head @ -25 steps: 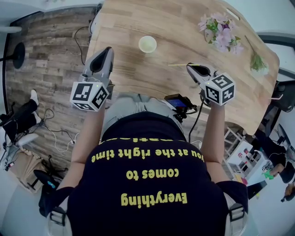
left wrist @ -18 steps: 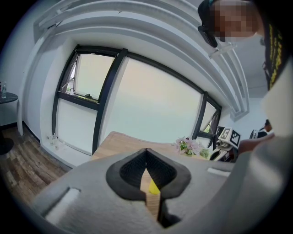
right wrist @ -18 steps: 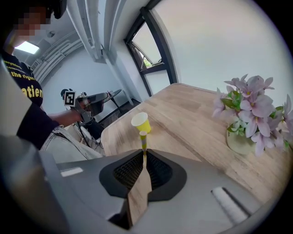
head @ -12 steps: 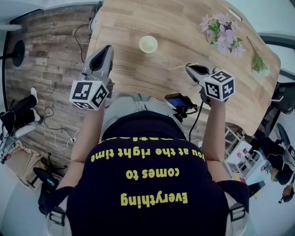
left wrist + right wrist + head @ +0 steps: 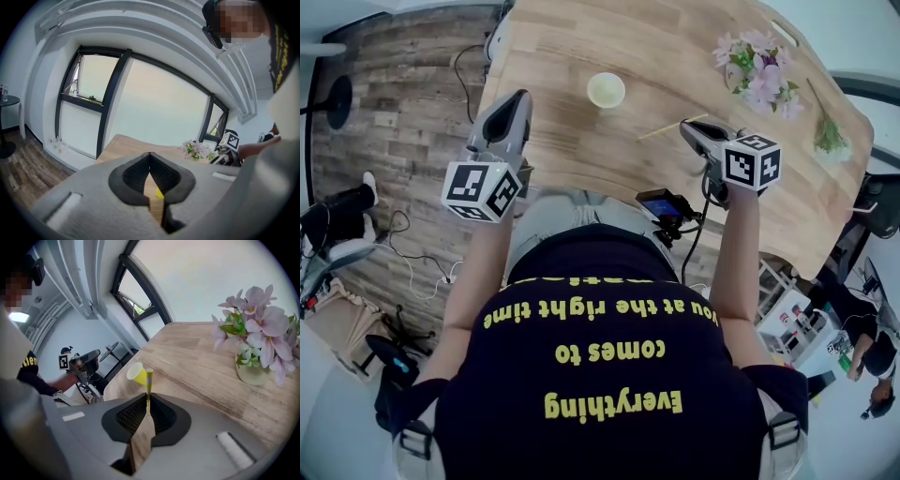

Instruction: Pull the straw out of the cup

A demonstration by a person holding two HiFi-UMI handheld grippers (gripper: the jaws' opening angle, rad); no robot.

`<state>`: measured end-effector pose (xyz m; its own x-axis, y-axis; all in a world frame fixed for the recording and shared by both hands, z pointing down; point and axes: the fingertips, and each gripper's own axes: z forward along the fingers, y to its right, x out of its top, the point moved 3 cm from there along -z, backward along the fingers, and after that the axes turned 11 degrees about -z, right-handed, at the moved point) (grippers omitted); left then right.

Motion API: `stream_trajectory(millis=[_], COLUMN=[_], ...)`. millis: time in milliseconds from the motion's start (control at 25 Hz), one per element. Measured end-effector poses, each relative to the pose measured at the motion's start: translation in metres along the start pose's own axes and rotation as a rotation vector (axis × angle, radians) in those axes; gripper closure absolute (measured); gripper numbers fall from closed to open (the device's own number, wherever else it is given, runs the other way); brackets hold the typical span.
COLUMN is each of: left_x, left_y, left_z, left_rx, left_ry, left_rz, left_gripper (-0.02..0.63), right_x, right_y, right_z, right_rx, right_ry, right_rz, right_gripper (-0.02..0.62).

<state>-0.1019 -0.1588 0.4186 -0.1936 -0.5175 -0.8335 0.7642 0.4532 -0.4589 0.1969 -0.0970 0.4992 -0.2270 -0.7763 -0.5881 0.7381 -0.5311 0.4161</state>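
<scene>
A small yellow paper cup point(image 5: 607, 90) stands on the wooden table point(image 5: 572, 37) with no straw in it. The yellow-and-green striped straw point(image 5: 670, 128) is clear of the cup and slants over the table to its right. My right gripper point(image 5: 689, 128) is shut on the straw's near end. In the right gripper view the straw point(image 5: 148, 379) sticks out past the closed pads of the right gripper point(image 5: 148, 404), with the cup point(image 5: 137, 372) beyond it. My left gripper point(image 5: 518, 99) hovers at the table's near left edge. In its own view the left gripper point(image 5: 150, 155) is shut on nothing, and the cup point(image 5: 159, 193) shows through the gap below the tips.
A vase of pink flowers point(image 5: 757, 66) stands at the table's far right, with a loose green stem point(image 5: 827, 131) beside it. In the right gripper view the flowers point(image 5: 258, 345) are close on the right. Wooden floor with cables point(image 5: 403, 141) lies left of the table.
My right gripper has shifted a little and rolled, so the straw now slants instead of lying level in the head view. The left gripper and the cup have stayed put.
</scene>
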Motion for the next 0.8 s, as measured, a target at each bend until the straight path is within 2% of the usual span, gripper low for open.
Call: stream_trajectory(millis=[360,800], left_x=[-0.002,-0.003], left_y=[-0.005,-0.010], left_z=[-0.002,-0.002], left_rx=[0.012,0.020], left_ry=[-0.004,-0.005], left_rz=[-0.005,-0.013], left_gripper=[0.604,0.604], right_x=[0.012,0.022], right_y=[0.010,0.025], right_z=[0.017,0.051], right_rx=[0.032,0.045], right_ry=[0.030,-0.042], right_rz=[0.065,0.086], right_gripper=[0.563,0.557])
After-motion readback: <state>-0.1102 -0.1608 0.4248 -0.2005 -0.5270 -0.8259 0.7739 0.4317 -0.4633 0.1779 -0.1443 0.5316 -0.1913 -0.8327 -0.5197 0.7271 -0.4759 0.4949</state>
